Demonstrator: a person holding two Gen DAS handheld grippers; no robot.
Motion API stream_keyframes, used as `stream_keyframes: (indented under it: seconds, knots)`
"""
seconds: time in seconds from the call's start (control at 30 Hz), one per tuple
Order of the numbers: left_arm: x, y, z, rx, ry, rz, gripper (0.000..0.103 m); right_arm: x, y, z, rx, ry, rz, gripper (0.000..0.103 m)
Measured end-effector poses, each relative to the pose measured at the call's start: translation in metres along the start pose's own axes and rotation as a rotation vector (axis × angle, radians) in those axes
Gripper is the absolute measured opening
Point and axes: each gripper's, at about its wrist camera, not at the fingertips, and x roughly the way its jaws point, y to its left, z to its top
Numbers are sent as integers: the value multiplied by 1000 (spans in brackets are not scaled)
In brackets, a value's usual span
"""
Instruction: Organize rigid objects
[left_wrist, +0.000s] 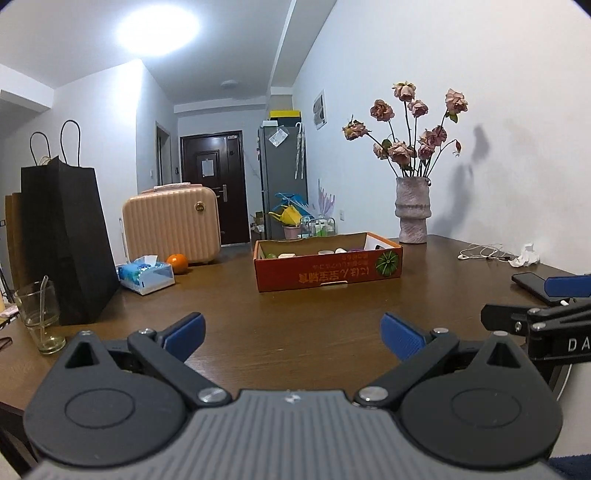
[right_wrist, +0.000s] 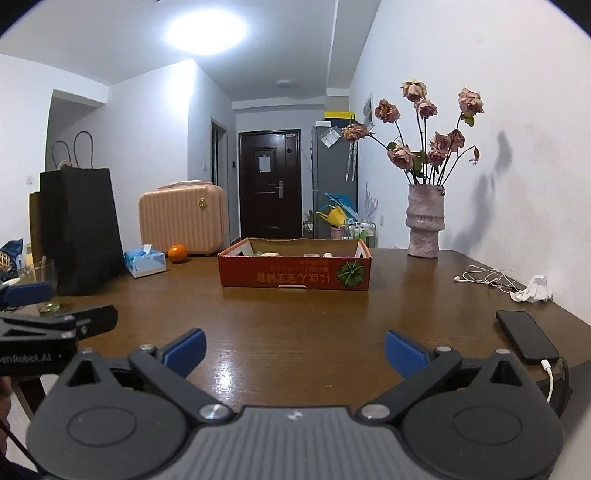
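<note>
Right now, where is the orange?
In both views the orange sits far left on the table, between the tissue box and the pink suitcase.

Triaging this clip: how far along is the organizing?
Done: several small items already sit in the cardboard box, only their tops showing. In hand: nothing; left gripper and right gripper are both open and empty over the table. Possibly left, if they count: orange, tissue box, phone, earphones still loose on the table.

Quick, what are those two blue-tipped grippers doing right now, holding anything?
Left gripper: open, holding nothing.
Right gripper: open wide, holding nothing.
</note>
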Motion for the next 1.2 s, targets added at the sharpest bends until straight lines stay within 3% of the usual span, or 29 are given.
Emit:
stream_keyframes:
  seconds: [1.2]
  knots:
    - [0, 3, -1, -6, 0, 8, 103, 0, 2, 0, -23, 7, 15, 103]
